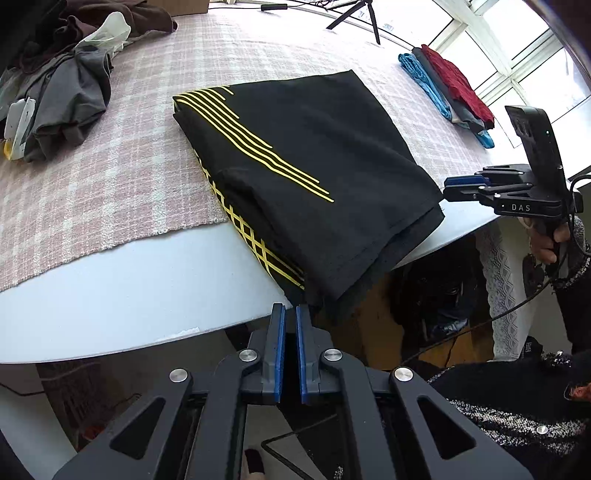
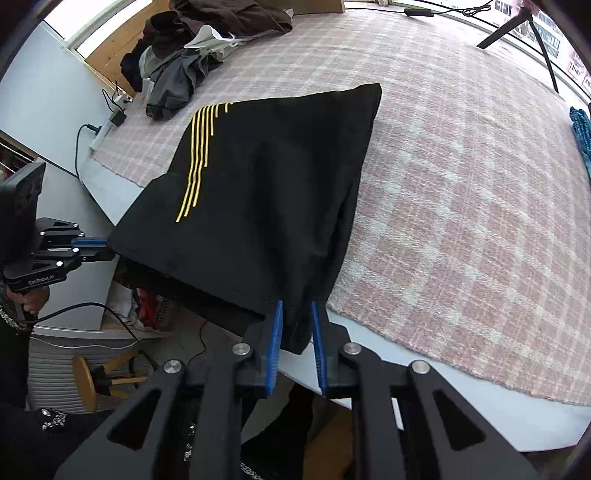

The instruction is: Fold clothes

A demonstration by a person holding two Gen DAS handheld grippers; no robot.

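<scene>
A folded black garment with yellow stripes [image 1: 306, 162] lies on the pink plaid cloth, its near end hanging over the table's front edge. It also shows in the right wrist view [image 2: 266, 184]. My left gripper [image 1: 290, 314] sits at the garment's near left corner, jaws nearly together with a thin empty gap; it also shows in the right wrist view [image 2: 105, 248], beside the garment's edge. My right gripper [image 2: 296, 310] is closed on the garment's near right corner, fabric bunched between the blue pads. It also shows in the left wrist view [image 1: 448, 186], at the corner.
A pile of unfolded dark and grey clothes [image 1: 62, 81] lies at the back left. A stack of folded clothes, blue, grey and red [image 1: 450, 92], lies at the back right. A tripod leg [image 1: 371, 22] stands at the far edge. The white table edge [image 1: 147, 288] runs in front.
</scene>
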